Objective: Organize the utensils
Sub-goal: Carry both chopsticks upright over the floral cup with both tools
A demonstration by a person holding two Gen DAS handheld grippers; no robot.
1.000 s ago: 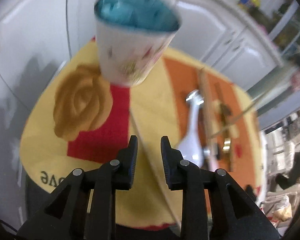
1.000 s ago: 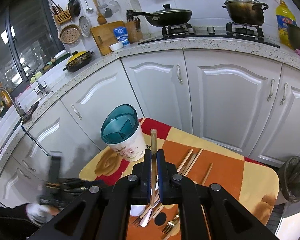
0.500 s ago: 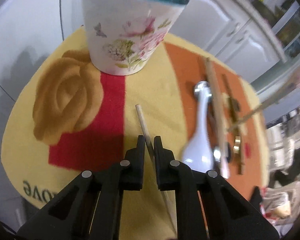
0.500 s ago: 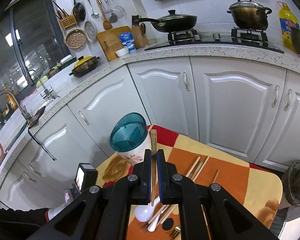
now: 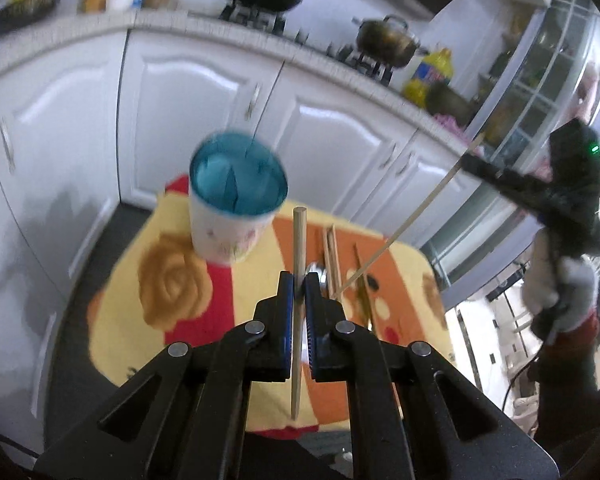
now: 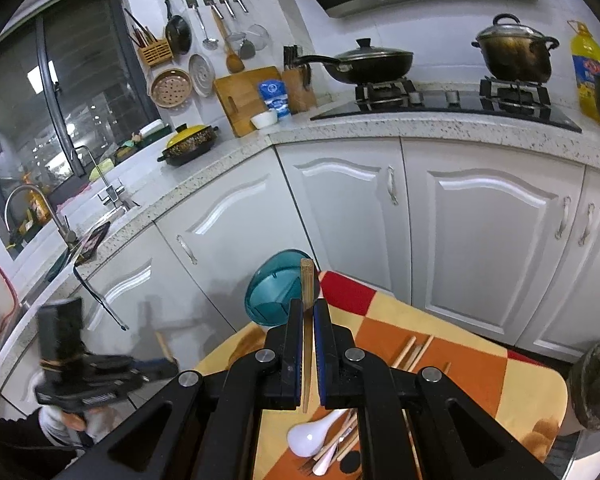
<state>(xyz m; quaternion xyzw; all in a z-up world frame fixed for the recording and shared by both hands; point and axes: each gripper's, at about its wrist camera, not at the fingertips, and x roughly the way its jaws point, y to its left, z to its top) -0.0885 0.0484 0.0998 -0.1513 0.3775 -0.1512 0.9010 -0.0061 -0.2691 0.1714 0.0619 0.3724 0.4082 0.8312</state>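
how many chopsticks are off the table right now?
2. One chopstick is clamped in the left gripper, one chopstick in the right gripper. Several more lie on the mat; the grippers may hide some.

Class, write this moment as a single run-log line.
left gripper: shut on chopstick | right gripper: shut on bamboo chopstick | utensil holder: on table, empty | spoon, loose chopsticks: on cloth
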